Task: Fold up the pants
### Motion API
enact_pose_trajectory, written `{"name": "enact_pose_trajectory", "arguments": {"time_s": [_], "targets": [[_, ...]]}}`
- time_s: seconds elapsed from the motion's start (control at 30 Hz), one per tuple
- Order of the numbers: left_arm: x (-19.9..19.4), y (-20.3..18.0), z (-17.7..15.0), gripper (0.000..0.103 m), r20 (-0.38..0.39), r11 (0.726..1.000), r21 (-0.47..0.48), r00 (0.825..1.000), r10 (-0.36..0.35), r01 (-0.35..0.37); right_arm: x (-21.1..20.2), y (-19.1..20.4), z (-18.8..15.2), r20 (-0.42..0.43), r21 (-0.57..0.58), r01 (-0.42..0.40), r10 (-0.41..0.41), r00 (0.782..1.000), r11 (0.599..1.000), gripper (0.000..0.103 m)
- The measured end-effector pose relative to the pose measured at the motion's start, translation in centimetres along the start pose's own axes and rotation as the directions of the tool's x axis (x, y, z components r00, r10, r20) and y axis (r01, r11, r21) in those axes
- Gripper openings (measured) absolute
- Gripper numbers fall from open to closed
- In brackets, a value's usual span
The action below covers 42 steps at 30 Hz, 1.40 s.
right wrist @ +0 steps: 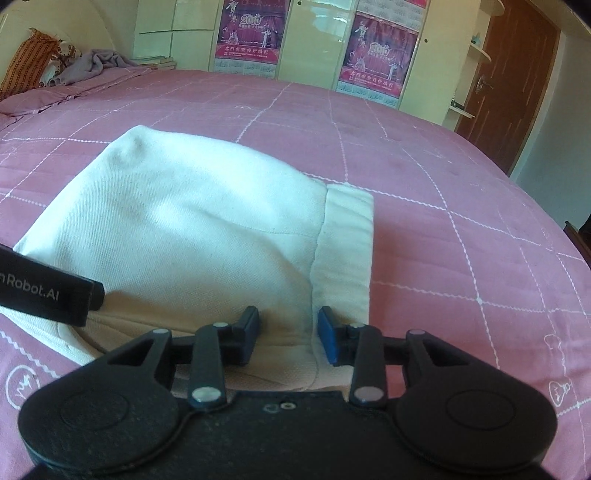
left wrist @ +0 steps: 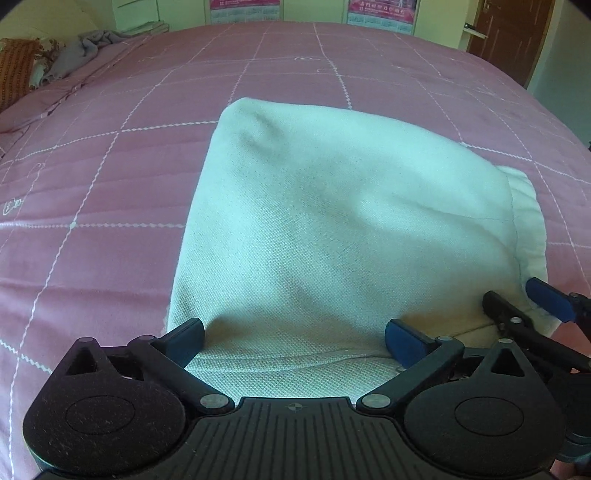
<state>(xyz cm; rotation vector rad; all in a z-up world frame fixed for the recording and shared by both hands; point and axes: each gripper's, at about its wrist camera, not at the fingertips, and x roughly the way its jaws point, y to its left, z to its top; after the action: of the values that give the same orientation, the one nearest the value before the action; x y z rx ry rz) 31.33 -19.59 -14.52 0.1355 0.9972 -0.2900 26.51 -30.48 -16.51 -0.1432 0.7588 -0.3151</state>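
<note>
Black links and two round pivot housings fill the bottom of each wrist view. One left gripper (left wrist: 295, 341) sits at the near edge of the pants (left wrist: 332, 221), its two fingers spread wide apart with white cloth lying between them and nothing pinched. One right gripper (right wrist: 290, 332) sits at the same near edge further right, at the seam where the waistband (right wrist: 347, 251) begins; its two fingers stand apart with cloth in the gap, one blue pad (right wrist: 328, 339) facing inward, no grip closed on the fabric.

One pair of pants, white and folded into a compact rounded bundle, lies on the pink bedspread (left wrist: 110, 184) close to the near side of the bed. Its ribbed waistband sticks out on the right side. In the left view the right gripper's two fingertips (left wrist: 550, 299) show beside that waistband corner; in the right view the left gripper's black body (right wrist: 48, 291) crosses the bundle's left edge.

Behind the bed hang two red calendars (right wrist: 376, 55) on pale cupboard doors (right wrist: 177, 33). One brown door (right wrist: 506, 85) stands at right. One orange pillow (right wrist: 26, 62) and one grey crumpled cloth (right wrist: 96, 62) lie at the far left corner.
</note>
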Motion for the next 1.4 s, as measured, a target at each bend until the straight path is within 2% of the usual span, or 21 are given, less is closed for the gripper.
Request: {"name": "enact_pose_trajectory", "arguments": {"time_s": [0.03, 0.07, 0.1, 0.17, 0.23, 0.27, 0.33, 0.4, 0.47, 0.5, 0.57, 0.63, 0.7, 0.83, 0.9, 1.0, 1.13, 1.27, 1.33, 1.4], "targets": [[-0.1, 0.1, 0.0, 0.103, 0.005, 0.999, 0.017, 1.0, -0.029, 0.029, 0.0, 0.0, 0.0, -0.002, 0.009, -0.01, 0.01, 1.0, 1.0, 0.052], [-0.3, 0.2, -0.1, 0.103, 0.019, 0.999, 0.013, 0.999, -0.051, 0.051, -0.1, 0.1, 0.1, -0.008, 0.01, -0.021, 0.021, 1.0, 1.0, 0.056], [-0.5, 0.3, -0.4, 0.103, 0.033, 0.998, -0.004, 0.998, -0.055, 0.056, -0.2, 0.2, 0.3, -0.017, 0.004, -0.021, 0.021, 1.0, 1.0, 0.059], [-0.7, 0.6, -0.9, 0.103, 0.057, 0.998, -0.032, 0.997, -0.05, 0.052, -0.3, 0.5, 0.7, -0.043, -0.007, 0.001, -0.001, 0.999, 1.0, 0.073], [-0.5, 0.6, -0.8, 0.103, 0.057, 0.999, -0.049, 0.998, -0.021, 0.023, 0.0, 0.6, 1.2, -0.086, 0.01, 0.066, -0.065, 0.994, 0.998, 0.101], [-0.5, 0.6, -0.7, 0.103, 0.058, 0.999, -0.048, 0.998, -0.011, 0.014, 0.3, 0.7, 1.5, -0.122, 0.016, 0.112, -0.109, 0.987, 0.994, 0.103], [-0.3, 0.5, -0.5, 0.103, 0.054, 0.999, -0.044, 0.998, 0.013, -0.01, 0.7, 0.3, 1.9, -0.173, 0.029, 0.106, -0.099, 0.98, 0.994, 0.103], [-0.2, 0.3, -0.4, 0.103, 0.054, 0.998, -0.033, 0.997, 0.063, -0.061, 0.7, -0.5, 1.6, -0.176, 0.068, 0.065, -0.052, 0.983, 0.996, 0.103], [-0.2, 0.0, -0.6, 0.103, 0.069, 0.997, -0.003, 0.994, 0.081, -0.081, 0.8, -2.3, 1.2, -0.181, 0.163, -0.011, 0.041, 0.983, 0.987, 0.103], [-0.5, -0.2, -0.6, 0.103, 0.079, 0.996, 0.009, 0.993, 0.088, -0.089, 1.0, -3.3, 1.0, -0.198, 0.228, -0.049, 0.096, 0.975, 0.972, 0.103], [-1.3, -0.6, -0.7, 0.103, 0.101, 0.994, 0.03, 0.989, 0.104, -0.108, 1.3, -5.1, 0.9, -0.238, 0.333, -0.067, 0.153, 0.959, 0.941, 0.103], [-2.2, -0.8, -0.8, 0.103, 0.113, 0.993, 0.043, 0.989, 0.1, -0.106, 0.5, -5.2, 0.9, -0.227, 0.325, -0.044, 0.124, 0.966, 0.945, 0.103], [-2.7, -0.9, -0.9, 0.103, 0.108, 0.994, 0.046, 0.989, 0.096, -0.102, -0.2, -4.3, 0.8, -0.224, 0.257, -0.032, 0.092, 0.97, 0.966, 0.103], [-4.8, -0.9, -1.4, 0.103, 0.102, 0.994, 0.053, 0.99, 0.095, -0.1, -1.1, -3.4, 0.6, -0.253, 0.203, -0.011, 0.063, 0.965, 0.979, 0.103], [-6.9, -0.7, -2.0, 0.103, 0.133, 0.991, 0.075, 0.986, 0.104, -0.114, -3.0, -3.4, 1.0, -0.215, 0.192, -0.012, 0.054, 0.975, 0.981, 0.102], [-11.2, 0.0, -3.4, 0.103, 0.208, 0.986, 0.094, 0.971, 0.115, -0.137, -7.8, -3.5, 1.1, -0.109, 0.171, -0.035, 0.054, 0.993, 0.985, 0.103], [-17.9, 1.1, -6.3, 0.103, 0.303, 0.986, 0.077, 0.945, 0.12, -0.15, -14.3, -3.7, -0.8, -0.024, 0.152, -0.092, 0.097, 0.995, 0.984, 0.103], [-23.9, 1.5, -9.7, 0.103, 0.391, 0.977, 0.055, 0.905, 0.167, -0.204, -20.6, -3.9, -3.4, 0.054, 0.18, -0.154, 0.147, 0.988, 0.972, 0.103], [-27.1, 1.5, -11.4, 0.103, 0.434, 0.977, 0.061, 0.887, 0.158, -0.204, -23.6, -4.1, -4.3, 0.09, 0.203, -0.178, 0.163, 0.983, 0.963, 0.103], [-30.0, 1.5, -12.9, 0.103, 0.459, 0.977, 0.07, 0.876, 0.148, -0.201, -26.4, -4.5, -5.2, 0.122, 0.226, -0.215, 0.191, 0.974, 0.95, 0.103]]}}
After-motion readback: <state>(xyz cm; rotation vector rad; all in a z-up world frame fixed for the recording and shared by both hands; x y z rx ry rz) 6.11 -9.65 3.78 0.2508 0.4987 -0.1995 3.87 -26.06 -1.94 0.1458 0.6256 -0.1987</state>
